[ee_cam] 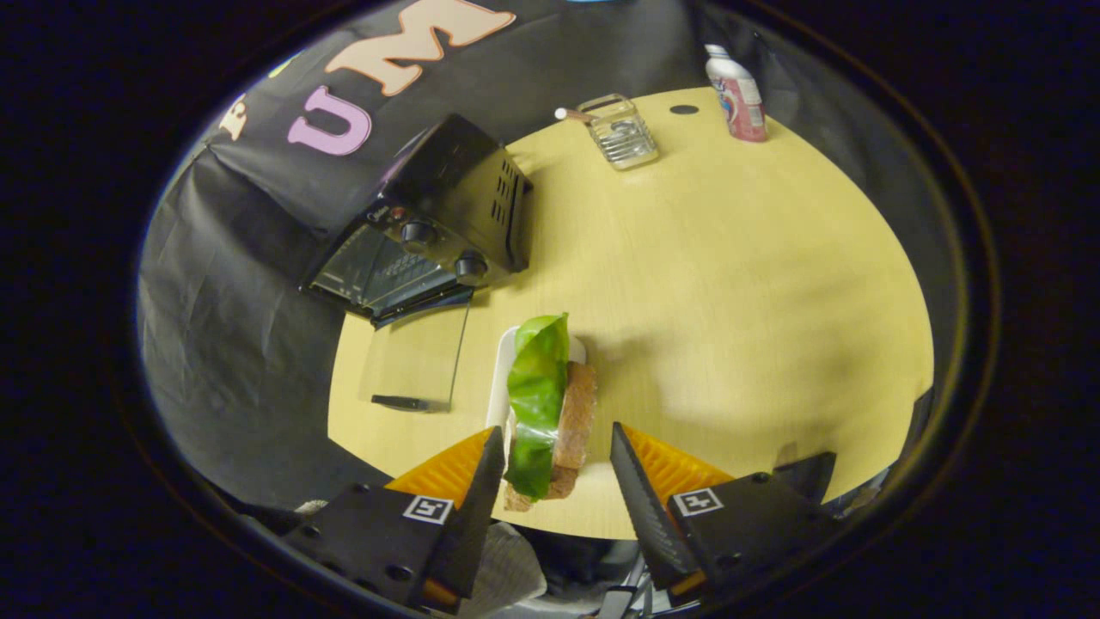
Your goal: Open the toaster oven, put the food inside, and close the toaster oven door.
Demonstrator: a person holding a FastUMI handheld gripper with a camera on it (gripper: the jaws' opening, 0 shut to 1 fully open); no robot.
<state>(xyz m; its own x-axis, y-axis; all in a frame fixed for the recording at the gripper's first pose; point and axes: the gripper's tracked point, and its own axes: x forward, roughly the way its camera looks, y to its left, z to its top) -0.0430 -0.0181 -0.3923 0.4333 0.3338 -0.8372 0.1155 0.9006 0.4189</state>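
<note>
Gripper view, and we're looking down over a round yellow table [730,284] with the gripper [554,460] spread wide, released, its two fingers standing apart with clear space between the tips. Right in that gap sits the food: a sandwich [554,413] of brown bread with a big green lettuce leaf draped over its left side, lying lengthwise between the fingers. The left finger's tip is just beside the leaf, maybe brushing it, hard to say; the right finger stands off from the bread, so nothing is clamped. A white plate [500,378] shows under the sandwich along its left side and far end.

Beyond the fingers and off to the left, the black toaster oven [438,219] stands at the table's edge against the black cloth wall, two round knobs [419,230] on its front panel. Its glass door [417,361] is dropped fully open, lying flat toward the table, dark handle at its near end, just left of the plate.

Far across the table, a clear glass holder [623,131] stands, and well to its right a bottle with a pink label [739,94]
</note>
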